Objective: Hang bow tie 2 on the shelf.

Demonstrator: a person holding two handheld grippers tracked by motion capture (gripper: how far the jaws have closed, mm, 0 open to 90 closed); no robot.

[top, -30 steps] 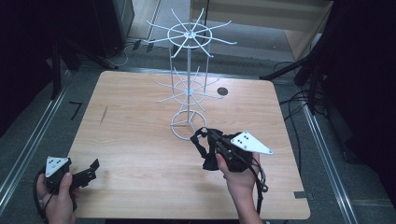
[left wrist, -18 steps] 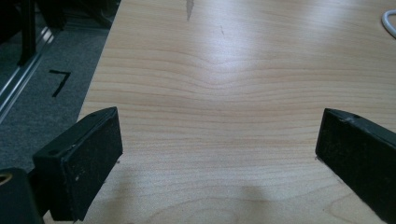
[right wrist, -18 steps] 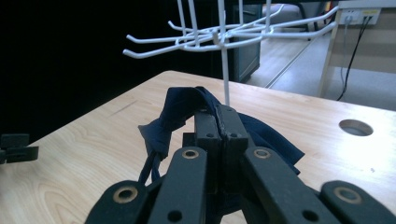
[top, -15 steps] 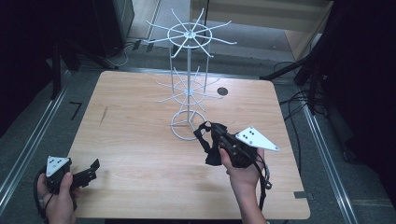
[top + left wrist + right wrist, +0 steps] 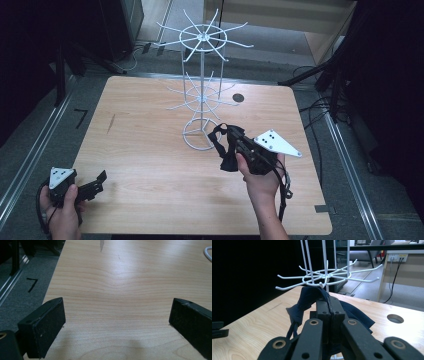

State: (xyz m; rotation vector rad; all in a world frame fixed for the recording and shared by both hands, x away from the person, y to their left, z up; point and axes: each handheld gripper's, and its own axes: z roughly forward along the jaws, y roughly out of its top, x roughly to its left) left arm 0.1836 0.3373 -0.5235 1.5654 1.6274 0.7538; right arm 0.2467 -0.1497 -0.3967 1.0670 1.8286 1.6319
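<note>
A white wire rack [image 5: 201, 95] with two tiers of spoke hooks stands on the wooden table [image 5: 140, 135]. My right gripper [image 5: 234, 141] is just right of the rack's ring base, shut on a dark navy cloth loop [image 5: 226, 152] that hangs from the jaws. In the right gripper view the closed gripper [image 5: 329, 305] pinches the cloth [image 5: 305, 300] just below and in front of the lower hooks [image 5: 324, 277]. My left gripper [image 5: 98, 180] rests at the table's front left corner, open. Its jaws, seen in the left gripper view, stand wide apart over bare wood [image 5: 117, 312].
A round cable hole [image 5: 238, 97] sits in the table behind the rack, also seen as a hole [image 5: 395, 318] to the right of the jaws. Dark floor and metal rails [image 5: 30, 155] surround the table. Cables [image 5: 320, 107] lie on the floor at right.
My right gripper has moved slightly away from the person toward the rack, carrying the cloth. The left gripper has stayed put.
</note>
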